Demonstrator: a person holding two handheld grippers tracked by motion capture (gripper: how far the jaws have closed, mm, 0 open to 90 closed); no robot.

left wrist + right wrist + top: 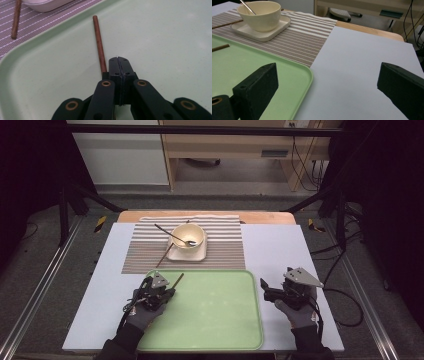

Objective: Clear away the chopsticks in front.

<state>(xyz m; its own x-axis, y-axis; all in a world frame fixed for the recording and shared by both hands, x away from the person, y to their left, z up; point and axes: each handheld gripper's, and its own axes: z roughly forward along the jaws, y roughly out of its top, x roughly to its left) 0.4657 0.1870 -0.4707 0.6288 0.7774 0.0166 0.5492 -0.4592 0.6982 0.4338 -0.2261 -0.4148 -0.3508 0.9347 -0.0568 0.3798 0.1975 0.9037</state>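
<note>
A brown chopstick (178, 280) (98, 40) lies on the light green tray (220, 320) (162, 35) near its far left corner. My left gripper (171, 292) (118, 59) hovers over the near end of that chopstick with its jaws shut together; the stick runs along their left side, not between them. A second chopstick (164, 256) (15, 20) lies on the striped placemat (227, 245). A cream bowl (188, 236) (259, 15) with a metal spoon (175, 236) stands on a square saucer (200, 254). My right gripper (275, 277) (327, 75) is open over the white table, right of the tray.
The white tabletop (280, 250) (362, 62) stretches right of the tray and placemat. A wooden edge (265, 217) shows at the far side. Black frame poles (330, 195) and cables (350, 305) stand around the table.
</note>
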